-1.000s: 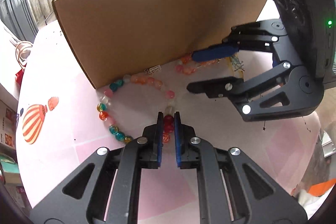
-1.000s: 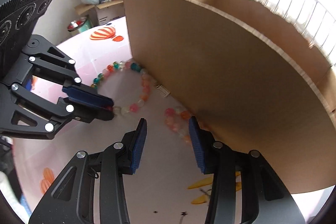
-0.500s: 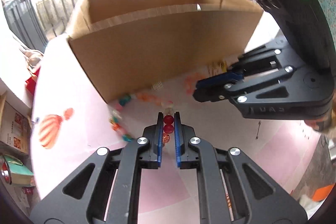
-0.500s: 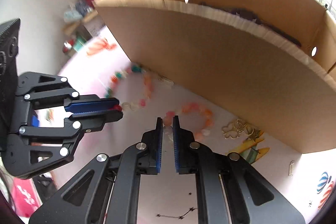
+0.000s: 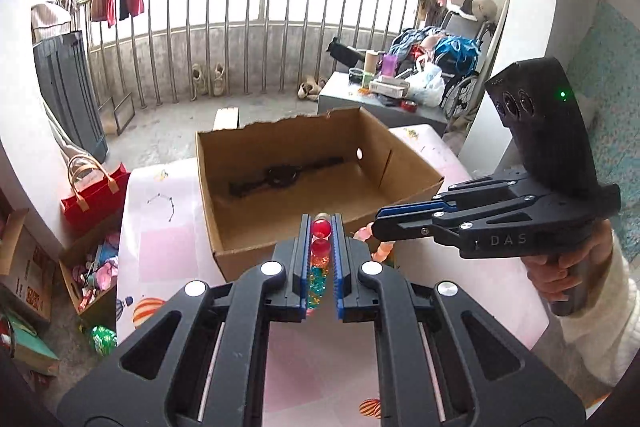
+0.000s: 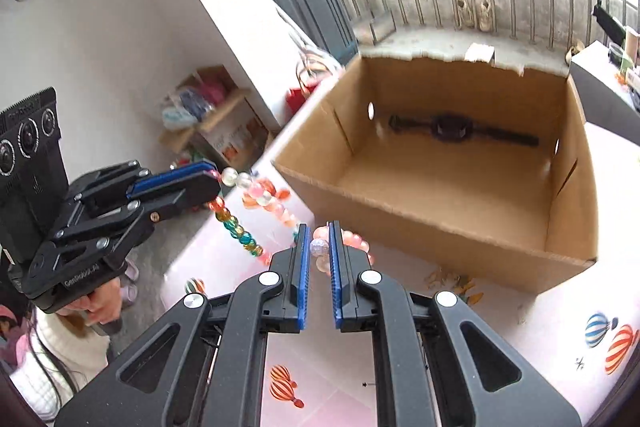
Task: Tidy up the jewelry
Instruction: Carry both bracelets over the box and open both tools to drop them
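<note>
My left gripper (image 5: 320, 219) is shut on a string of multicoloured beads (image 5: 321, 229), with red beads between the pads. In the right wrist view the left gripper (image 6: 216, 183) holds that bead string (image 6: 237, 229) dangling in the air. My right gripper (image 6: 319, 227) is shut on a pink bead bracelet (image 6: 352, 239), which hangs clear of the table. In the left wrist view the right gripper (image 5: 377, 225) is level with mine, pink beads (image 5: 366, 233) at its tip. Both hover just before the near wall of an open cardboard box (image 5: 248, 259). A black strap-like item (image 6: 452, 129) lies inside it.
The box stands on a table with a pink balloon-print cloth (image 6: 520, 339). A small gold ornament (image 6: 452, 277) lies on the cloth by the box's near wall. A hand in a white sleeve (image 5: 560, 279) grips the right tool. A red bag (image 5: 94, 195) sits on the floor.
The right gripper has shut on the pink beads. Both grippers have risen, lifting the beads off the table, and now look down into the box.
</note>
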